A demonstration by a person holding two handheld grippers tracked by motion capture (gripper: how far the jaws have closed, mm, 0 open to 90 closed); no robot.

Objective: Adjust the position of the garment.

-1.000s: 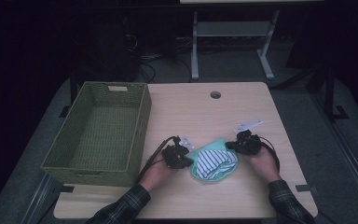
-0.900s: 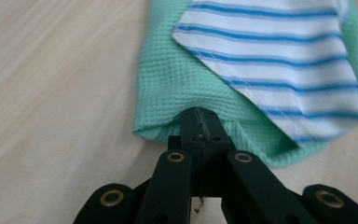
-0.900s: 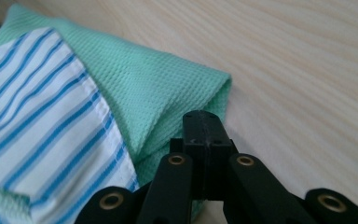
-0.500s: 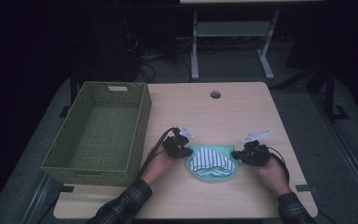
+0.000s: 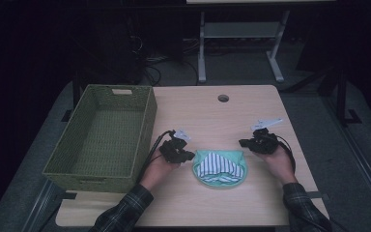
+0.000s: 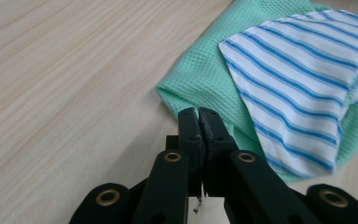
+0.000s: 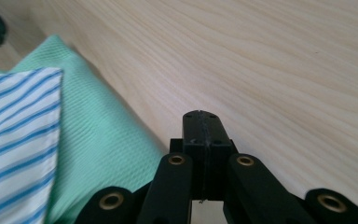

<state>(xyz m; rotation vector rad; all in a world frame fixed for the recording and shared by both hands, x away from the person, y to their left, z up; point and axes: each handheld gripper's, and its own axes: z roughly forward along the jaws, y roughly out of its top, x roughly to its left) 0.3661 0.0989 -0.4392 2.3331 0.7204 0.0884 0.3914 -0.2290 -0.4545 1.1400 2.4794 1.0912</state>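
The green cloth (image 5: 220, 169), folded with its blue-striped lining (image 6: 303, 88) showing, lies on the counter (image 5: 222, 121) between the two grippers; it sits just ahead and right of the left gripper (image 6: 199, 114), whose jaws are closed and empty, and left of the right gripper (image 7: 201, 116), likewise closed on nothing. Folding looks finished, so the next move probably calls for opening jaws, gripping the bundle and carrying it to the basket (image 5: 58, 166). Both hands rest low, jaws pointing inward.

left black two-jaw claw (image 5: 189, 155) low and level in the left hand (image 5: 160, 166), jaws pressed together on nothing, right black two-jaw claw (image 5: 243, 143) level in the right hand (image 5: 278, 161), jaws closed and empty, plaid-sleeved forearms apart
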